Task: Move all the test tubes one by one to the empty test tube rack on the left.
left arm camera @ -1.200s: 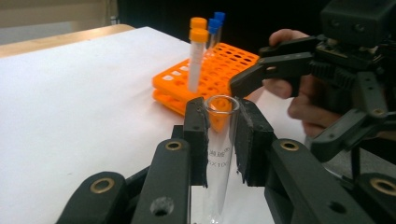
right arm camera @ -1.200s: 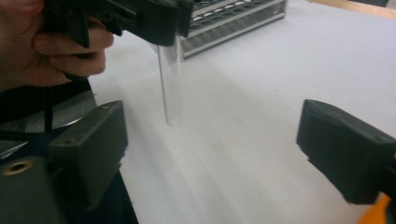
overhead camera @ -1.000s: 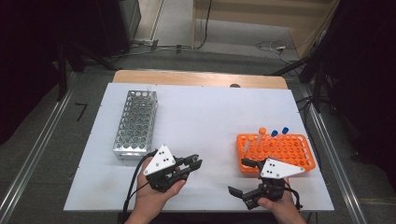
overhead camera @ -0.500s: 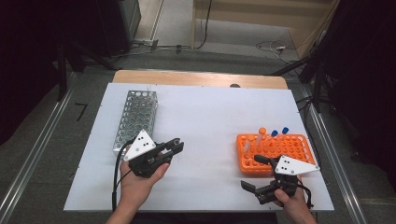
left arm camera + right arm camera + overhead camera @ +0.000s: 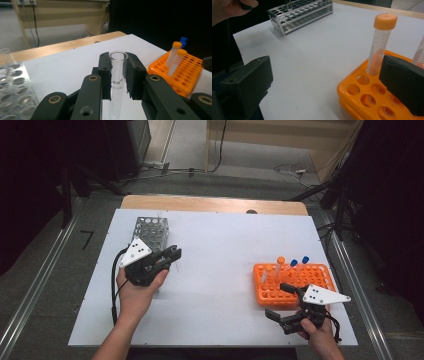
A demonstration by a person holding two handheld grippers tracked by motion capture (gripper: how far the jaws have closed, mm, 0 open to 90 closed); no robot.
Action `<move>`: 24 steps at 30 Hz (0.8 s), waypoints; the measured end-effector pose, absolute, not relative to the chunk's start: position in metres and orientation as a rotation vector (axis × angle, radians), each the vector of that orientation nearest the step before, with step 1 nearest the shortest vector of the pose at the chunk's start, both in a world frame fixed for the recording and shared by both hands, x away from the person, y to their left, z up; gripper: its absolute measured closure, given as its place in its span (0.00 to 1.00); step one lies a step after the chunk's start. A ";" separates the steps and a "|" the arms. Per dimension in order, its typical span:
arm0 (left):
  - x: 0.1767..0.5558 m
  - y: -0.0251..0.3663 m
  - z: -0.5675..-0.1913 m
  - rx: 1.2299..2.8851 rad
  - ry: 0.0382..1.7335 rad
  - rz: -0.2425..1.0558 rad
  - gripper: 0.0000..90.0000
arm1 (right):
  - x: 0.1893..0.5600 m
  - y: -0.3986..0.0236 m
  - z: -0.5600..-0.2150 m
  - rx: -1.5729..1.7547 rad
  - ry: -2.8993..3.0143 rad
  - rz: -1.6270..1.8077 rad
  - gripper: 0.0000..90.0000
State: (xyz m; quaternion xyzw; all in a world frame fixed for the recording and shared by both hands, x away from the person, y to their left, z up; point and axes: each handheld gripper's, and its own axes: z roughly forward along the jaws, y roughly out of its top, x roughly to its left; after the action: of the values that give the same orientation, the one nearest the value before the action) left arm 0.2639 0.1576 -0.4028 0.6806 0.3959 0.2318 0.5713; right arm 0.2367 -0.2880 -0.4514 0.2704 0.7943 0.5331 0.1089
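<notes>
- Glass test tube (image 5: 116, 75) (clear, uncapped) stood upright, clenched between the pads of the left gripper (image 5: 170, 256), lifted beside the metal rack (image 5: 150, 231)
- Right gripper (image 5: 282, 301) hung released, jaws spread wide, at the near corner of the orange rack (image 5: 292, 282) of capped tubes (image 5: 380, 43)

orange rack (image 5: 294, 284), clear tube (image 5: 116, 77), silver rack (image 5: 150, 231)

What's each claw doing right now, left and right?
Left claw: shut on a clear glass tube, held upright.
Right claw: open, holding nothing, beside the orange rack.
</notes>
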 end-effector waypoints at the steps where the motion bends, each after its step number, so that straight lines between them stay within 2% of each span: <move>1: 0.267 0.160 -0.402 1.594 0.935 0.547 0.85 | 0.237 -0.289 -0.451 0.803 2.332 1.569 0.00; 24: 0.336 0.202 -0.405 1.529 1.110 0.629 0.85 | 0.243 -0.299 -0.454 0.842 2.314 1.548 0.00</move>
State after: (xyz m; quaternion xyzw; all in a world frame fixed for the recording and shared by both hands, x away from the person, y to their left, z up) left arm 0.3360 0.2016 -0.4051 0.6443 0.4677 0.2651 0.5439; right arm 0.2433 -0.2992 -0.4541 0.2876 0.7902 0.5286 0.1162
